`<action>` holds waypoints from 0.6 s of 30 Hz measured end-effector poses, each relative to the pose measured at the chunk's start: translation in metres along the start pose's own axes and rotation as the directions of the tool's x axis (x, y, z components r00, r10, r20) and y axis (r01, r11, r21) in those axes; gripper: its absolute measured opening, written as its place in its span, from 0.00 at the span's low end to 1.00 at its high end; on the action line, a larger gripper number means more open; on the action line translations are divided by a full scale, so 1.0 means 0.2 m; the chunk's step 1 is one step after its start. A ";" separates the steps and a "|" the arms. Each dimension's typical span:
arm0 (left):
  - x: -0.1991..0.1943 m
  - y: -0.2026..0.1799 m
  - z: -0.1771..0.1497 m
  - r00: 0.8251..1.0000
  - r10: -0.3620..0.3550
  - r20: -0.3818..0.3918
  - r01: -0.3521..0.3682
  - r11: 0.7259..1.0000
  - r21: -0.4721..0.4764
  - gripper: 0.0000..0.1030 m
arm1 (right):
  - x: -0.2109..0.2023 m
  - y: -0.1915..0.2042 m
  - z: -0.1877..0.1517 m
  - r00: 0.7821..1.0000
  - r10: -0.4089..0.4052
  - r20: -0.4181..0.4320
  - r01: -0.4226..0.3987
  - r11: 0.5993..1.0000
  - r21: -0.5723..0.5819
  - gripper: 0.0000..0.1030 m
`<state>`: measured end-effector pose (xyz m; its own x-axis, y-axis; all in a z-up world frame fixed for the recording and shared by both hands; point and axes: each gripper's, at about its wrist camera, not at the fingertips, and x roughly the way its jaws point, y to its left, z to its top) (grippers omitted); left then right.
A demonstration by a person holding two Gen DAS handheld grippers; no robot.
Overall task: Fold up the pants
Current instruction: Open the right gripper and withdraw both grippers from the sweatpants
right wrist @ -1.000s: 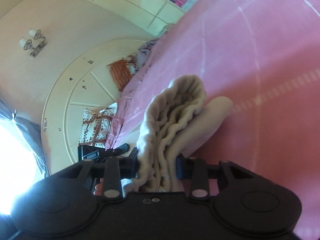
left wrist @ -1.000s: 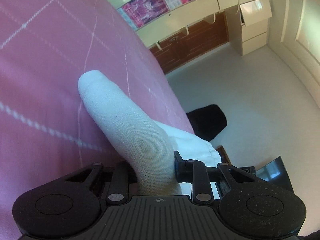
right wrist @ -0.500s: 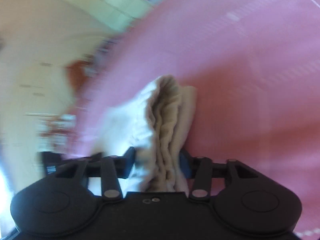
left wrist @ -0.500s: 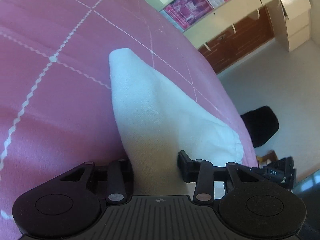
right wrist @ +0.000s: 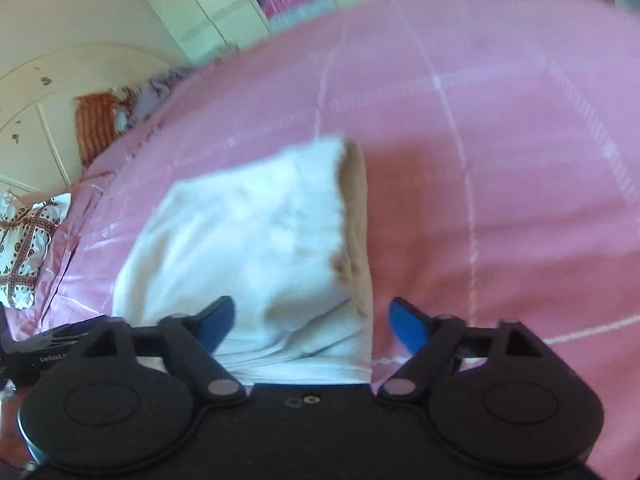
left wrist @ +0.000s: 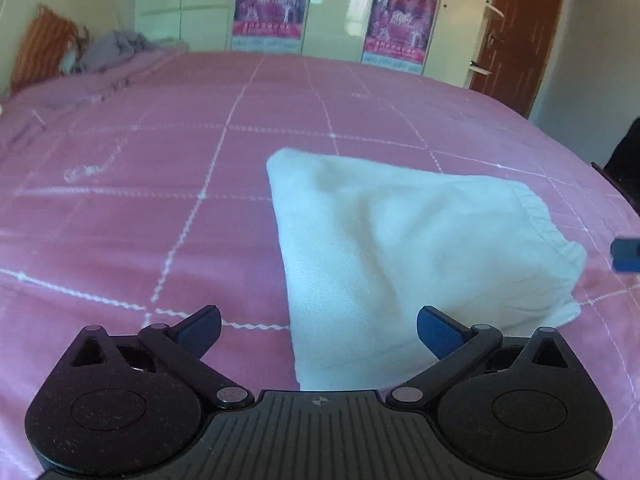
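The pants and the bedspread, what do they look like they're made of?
Pants: a soft, matte white woven cloth, probably cotton; a fine weave shows up close and the waistband is gathered as if elastic. Bedspread: a thin pink fabric with a slight sheen and white stitched grid lines, possibly a cotton blend.

Pink bedspread [left wrist: 160, 184]; cream wardrobe [left wrist: 192, 4] with posters [left wrist: 272, 4]; brown door [left wrist: 516, 32].
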<state>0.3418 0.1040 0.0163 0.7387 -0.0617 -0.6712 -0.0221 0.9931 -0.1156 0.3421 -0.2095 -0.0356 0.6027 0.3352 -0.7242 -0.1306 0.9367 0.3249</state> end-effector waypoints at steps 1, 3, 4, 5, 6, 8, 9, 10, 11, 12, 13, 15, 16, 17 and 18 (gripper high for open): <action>-0.10 -0.02 -0.02 1.000 0.012 0.021 -0.013 0.999 0.030 1.00 | -0.13 0.06 -0.05 0.997 -0.036 0.075 0.039 0.999 -0.033 1.00; -0.32 -0.08 -0.08 0.997 0.034 0.069 -0.038 0.997 0.067 1.00 | -0.33 0.11 -0.12 0.989 -0.071 0.130 0.080 0.994 -0.069 1.00; -0.43 -0.09 -0.10 0.996 0.031 0.088 -0.037 0.997 0.074 1.00 | -0.42 0.15 -0.16 0.986 -0.087 0.144 0.100 0.991 -0.085 1.00; -0.56 -0.06 -0.14 0.995 0.022 0.102 -0.030 0.997 0.071 1.00 | -0.52 0.19 -0.21 0.980 -0.097 0.174 0.115 0.989 -0.097 1.00; -0.65 -0.08 -0.16 0.994 0.016 0.113 -0.024 0.998 0.066 1.00 | -0.60 0.22 -0.26 0.974 -0.106 0.202 0.129 0.986 -0.103 1.00; -0.83 -0.10 -0.22 0.992 0.013 0.129 -0.022 0.998 0.065 1.00 | -0.75 0.30 -0.36 0.959 -0.145 0.242 0.181 0.974 -0.133 1.00; -0.90 -0.13 -0.24 0.991 0.013 0.135 -0.024 0.996 0.081 1.00 | -0.82 0.34 -0.41 0.947 -0.172 0.272 0.215 0.967 -0.139 1.00; -0.97 -0.15 -0.27 0.988 0.027 0.150 -0.042 0.994 0.099 1.00 | -0.91 0.37 -0.46 0.940 -0.175 0.294 0.224 0.964 -0.141 1.00; -1.06 -0.15 -0.31 0.984 0.056 0.167 -0.073 0.993 0.097 1.00 | -0.97 0.41 -0.49 0.938 -0.170 0.301 0.219 0.966 -0.138 1.00; -1.15 -0.15 -0.36 0.982 0.067 0.179 -0.084 0.992 0.090 1.00 | -1.03 0.44 -0.52 0.937 -0.170 0.305 0.218 0.967 -0.132 1.00; -1.21 -0.16 -0.38 0.981 0.054 0.185 -0.071 0.993 0.090 1.00 | -1.09 0.48 -0.55 0.935 -0.165 0.313 0.217 0.966 -0.139 1.00; -1.33 -0.19 -0.44 0.980 0.025 0.197 -0.041 0.996 0.078 1.00 | -1.18 0.56 -0.63 0.930 -0.169 0.327 0.237 0.955 -0.180 1.00; -1.38 -0.20 -0.46 0.979 0.019 0.202 -0.034 0.997 0.072 1.00 | -1.24 0.61 -0.66 0.923 -0.186 0.336 0.260 0.947 -0.189 1.00; -1.44 -0.21 -0.48 0.979 0.010 0.205 -0.025 0.997 0.071 1.00 | -1.27 0.64 -0.70 0.922 -0.188 0.339 0.266 0.943 -0.199 1.00; -1.47 -0.23 -0.51 0.978 0.005 0.207 -0.021 0.997 0.075 1.00 | -1.29 0.67 -0.74 0.923 -0.185 0.337 0.266 0.941 -0.211 1.00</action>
<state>0.0571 0.0659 0.1448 0.8618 -0.0345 -0.5060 0.0129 0.9989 -0.0461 0.0529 -0.1549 0.1058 0.8459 0.1016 -0.5235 -0.1284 0.9916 -0.0151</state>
